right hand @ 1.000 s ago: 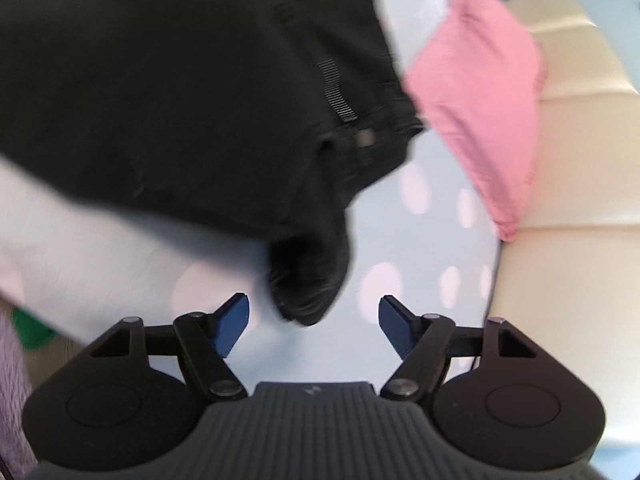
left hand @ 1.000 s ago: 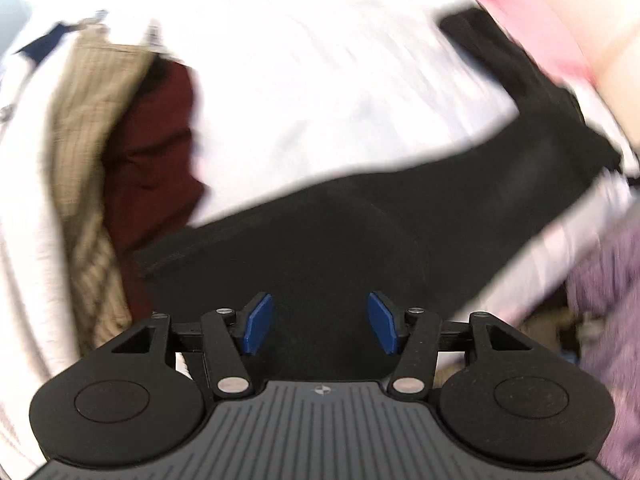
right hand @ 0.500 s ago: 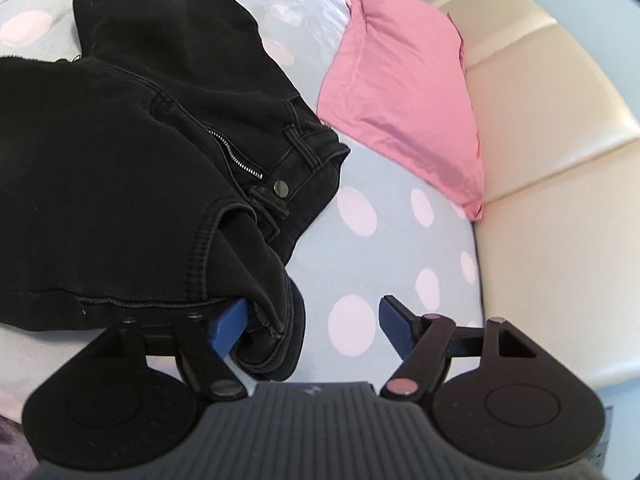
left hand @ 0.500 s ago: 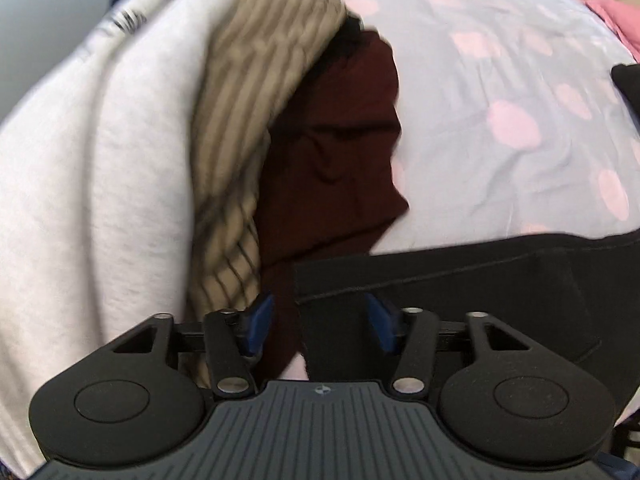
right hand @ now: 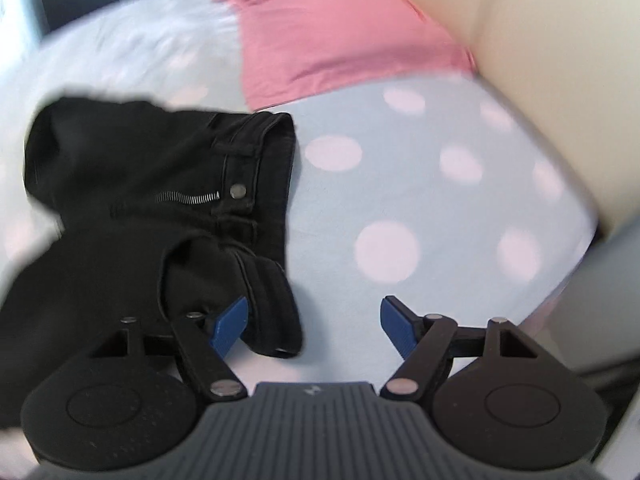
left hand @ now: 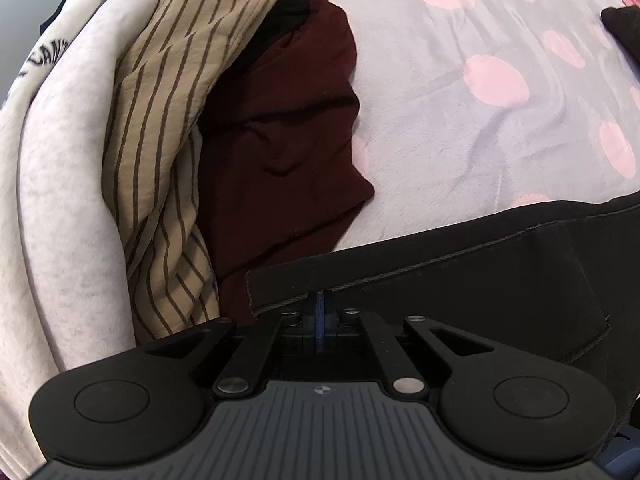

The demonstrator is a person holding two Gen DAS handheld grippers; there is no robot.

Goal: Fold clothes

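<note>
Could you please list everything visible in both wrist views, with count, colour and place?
Black jeans: one, black, on the bedspread; hem at the left gripper.
Bedspread: one, pale blue, pink dots.
Maroon garment: one, in the left pile.
Striped garment: one, tan, beside it.
Grey sweatshirt: one, far left.
Pillow: one, pink.
Headboard: one, cream.
Left gripper: shut on the hem.
Right gripper: open.

black denim jeans [right hand: 132, 184] | pale blue bedsheet with pink dots [left hand: 480, 120] | tan shirt, dark stripes [left hand: 160, 140] | maroon garment [left hand: 280, 152] | light grey sweatshirt [left hand: 60, 200] | pink pillow [right hand: 328, 28]
</note>
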